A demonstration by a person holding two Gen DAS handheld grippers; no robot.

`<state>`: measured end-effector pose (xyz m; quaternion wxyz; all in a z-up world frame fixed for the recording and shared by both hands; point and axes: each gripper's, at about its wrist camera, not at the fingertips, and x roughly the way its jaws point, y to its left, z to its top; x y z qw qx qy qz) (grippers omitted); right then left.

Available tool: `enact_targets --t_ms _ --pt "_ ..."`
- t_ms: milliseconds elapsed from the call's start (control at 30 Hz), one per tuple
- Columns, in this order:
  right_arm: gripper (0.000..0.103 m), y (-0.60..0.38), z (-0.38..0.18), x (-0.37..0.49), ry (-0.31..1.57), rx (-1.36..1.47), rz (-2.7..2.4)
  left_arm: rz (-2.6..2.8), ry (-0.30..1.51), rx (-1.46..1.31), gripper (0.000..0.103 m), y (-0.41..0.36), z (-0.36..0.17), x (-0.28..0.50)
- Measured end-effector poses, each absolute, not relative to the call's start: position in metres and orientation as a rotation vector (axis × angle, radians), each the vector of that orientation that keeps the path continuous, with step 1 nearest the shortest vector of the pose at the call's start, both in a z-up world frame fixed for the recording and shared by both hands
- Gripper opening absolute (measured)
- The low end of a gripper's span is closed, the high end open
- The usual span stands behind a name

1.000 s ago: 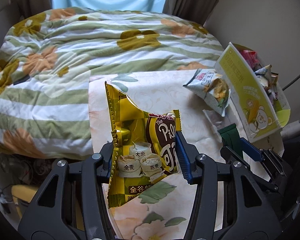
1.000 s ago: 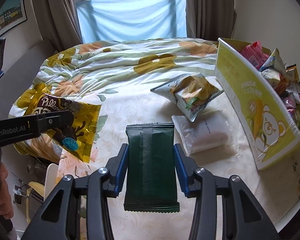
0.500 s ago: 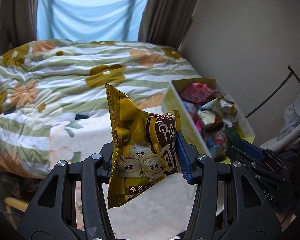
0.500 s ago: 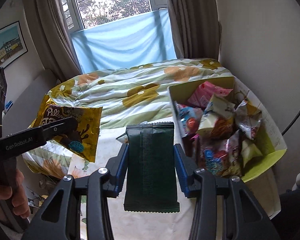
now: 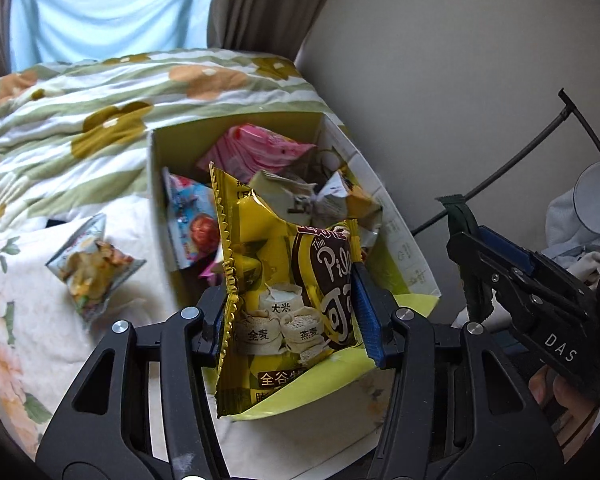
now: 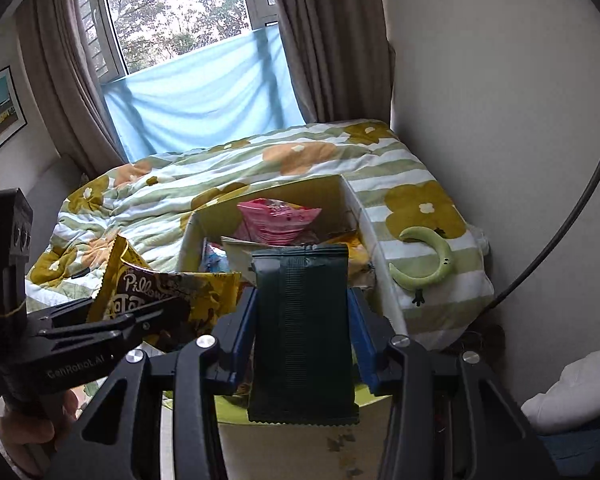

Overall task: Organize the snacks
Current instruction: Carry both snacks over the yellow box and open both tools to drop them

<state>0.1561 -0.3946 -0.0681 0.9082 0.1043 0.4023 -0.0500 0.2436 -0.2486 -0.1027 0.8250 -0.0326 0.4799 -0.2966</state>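
L hand-held gripper (image 5: 292, 312) grips a yellow snack bag (image 5: 284, 304) between its blue pads, w/ jaws just eased a bit wider but the bag still pinched upright. Bag hangs right over the near end of the yellow cardboard box (image 5: 384, 216), which is packed w/ other snacks, incl. a pink packet (image 5: 256, 150) at the far end. R hand-held gripper (image 6: 302, 316) is clenched on a dark green packet (image 6: 302, 328), held upright at the box's near edge; box (image 6: 192, 248) sits on the floral-cloth surface (image 5: 28, 320) next to the bed (image 6: 300, 156). One chip bag (image 5: 94, 266) lies loose on the surface, left of the box.
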Motion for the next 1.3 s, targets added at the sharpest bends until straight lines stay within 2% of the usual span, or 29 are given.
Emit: enact_targets --t_ms 67,100,133,833,900,933,967,1033,1300 --pt "0.04 -0.406 -0.072 0.157 0.839 0.228 -0.105 -0.63 1.046 -0.04 0.065 -0.263 -0.109 0.242" --pt "0.04 -0.411 -0.075 0.158 0.844 0.235 -0.104 -0.609 1.045 -0.02 0.09 -0.268 -0.111 0.241" --pt "0.04 -0.414 -0.077 0.158 0.848 0.242 -0.102 -0.591 1.032 -0.013 0.102 -0.267 -0.11 0.239" --pt "0.041 -0.414 -0.101 0.198 0.889 0.294 0.024 -0.41 0.988 -0.044 0.102 -0.18 -0.095 0.243" --pt "0.05 -0.416 -0.106 0.199 0.898 0.312 0.014 -0.393 0.993 -0.041 0.102 -0.174 -0.097 0.242" --pt "0.066 -0.417 -0.109 0.199 0.903 0.318 0.009 -0.388 0.996 -0.042 0.102 -0.171 -0.098 0.241" --pt "0.088 -0.418 -0.11 0.199 0.905 0.322 0.007 -0.387 0.999 -0.044 0.102 -0.169 -0.099 0.24" --pt "0.102 -0.419 -0.112 0.194 0.899 0.325 0.006 -0.387 1.0 -0.042 0.102 -0.165 -0.101 0.235" --pt "0.102 -0.418 -0.109 0.178 0.896 0.277 -0.001 -0.379 0.993 -0.056 0.102 -0.16 -0.104 0.219"
